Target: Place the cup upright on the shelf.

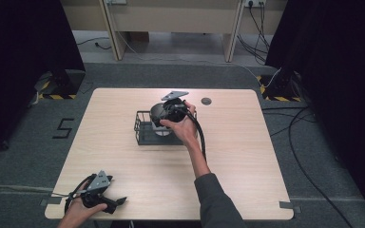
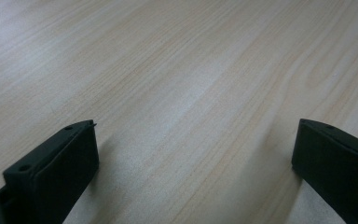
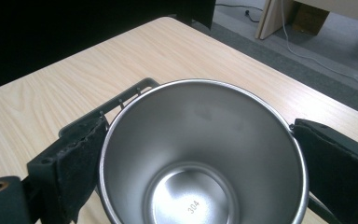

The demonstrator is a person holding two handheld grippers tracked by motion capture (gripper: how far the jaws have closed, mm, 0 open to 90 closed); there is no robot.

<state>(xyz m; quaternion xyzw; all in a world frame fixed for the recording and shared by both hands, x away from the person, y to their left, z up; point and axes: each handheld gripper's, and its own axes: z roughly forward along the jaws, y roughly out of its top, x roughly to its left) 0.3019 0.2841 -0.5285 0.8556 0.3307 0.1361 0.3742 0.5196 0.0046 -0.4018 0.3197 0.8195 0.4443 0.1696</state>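
Steel cup (image 3: pixel 200 158) is the piece in hand here, one of it, and the relation that matters is that it sits squarely between the right gripper's jaws, mouth open toward that gripper's camera, so its long axis runs along the gripper rather than across it. Starting at the left of the high view: the left gripper (image 1: pixel 116 202) rests near the front left corner of the table (image 1: pixel 123 166), well apart from the work; in the left gripper view its jaws stand wide with nothing between them but bare wood. Further right, at mid-table, one black wire basket (image 1: pixel 143 128) stands with the right gripper (image 1: pixel 158 124) poised over it, a hand (image 1: pixel 184 124) wrapped round its body. In the right gripper view both pads press the cup's rim from opposite sides, and the basket's edge (image 3: pixel 121 100) shows just behind the cup. I judge the cup is in or just above the basket; which, I cannot tell. Two grippers, the right one by far the nearer.
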